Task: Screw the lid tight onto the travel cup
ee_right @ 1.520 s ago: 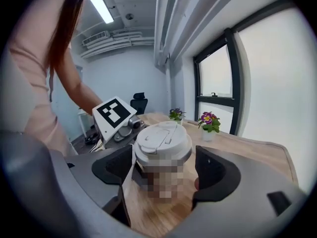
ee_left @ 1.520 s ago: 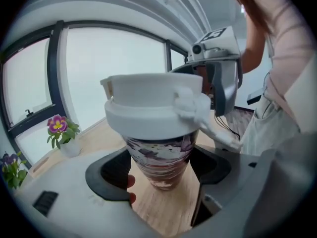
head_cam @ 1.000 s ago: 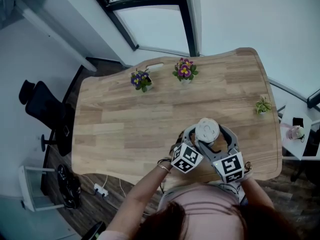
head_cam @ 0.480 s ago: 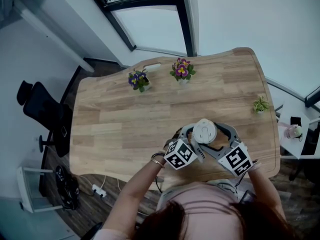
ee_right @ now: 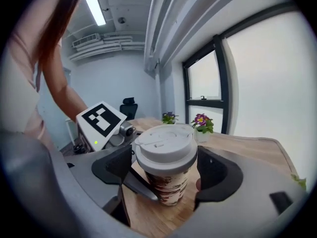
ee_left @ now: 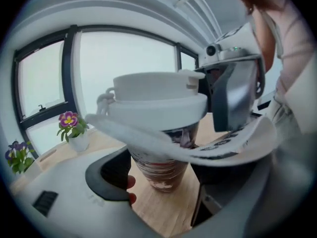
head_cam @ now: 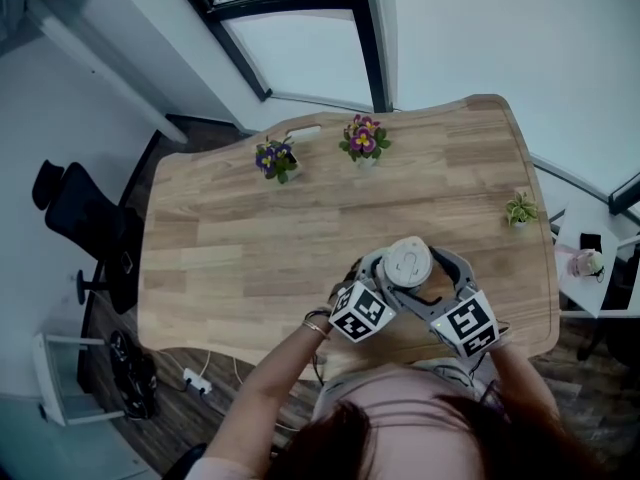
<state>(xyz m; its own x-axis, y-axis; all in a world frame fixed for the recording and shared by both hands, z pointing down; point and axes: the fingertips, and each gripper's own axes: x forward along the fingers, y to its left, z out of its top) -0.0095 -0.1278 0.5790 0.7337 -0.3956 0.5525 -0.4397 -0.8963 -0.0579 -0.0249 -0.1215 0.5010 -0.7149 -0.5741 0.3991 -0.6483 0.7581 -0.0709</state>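
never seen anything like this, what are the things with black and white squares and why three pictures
A person works two hand-held grippers, each with two jaws; the marker cubes are parts of them. One picture comes from a head camera looking down, the others from cameras riding on each gripper. On the wooden table stand two flower pots, a small green plant and a travel cup. The left gripper clamps the cup; the right gripper clamps its white lid.

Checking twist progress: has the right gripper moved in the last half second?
Yes: the right gripper, judged by its marker cube, swung slightly left, away from the small green plant.
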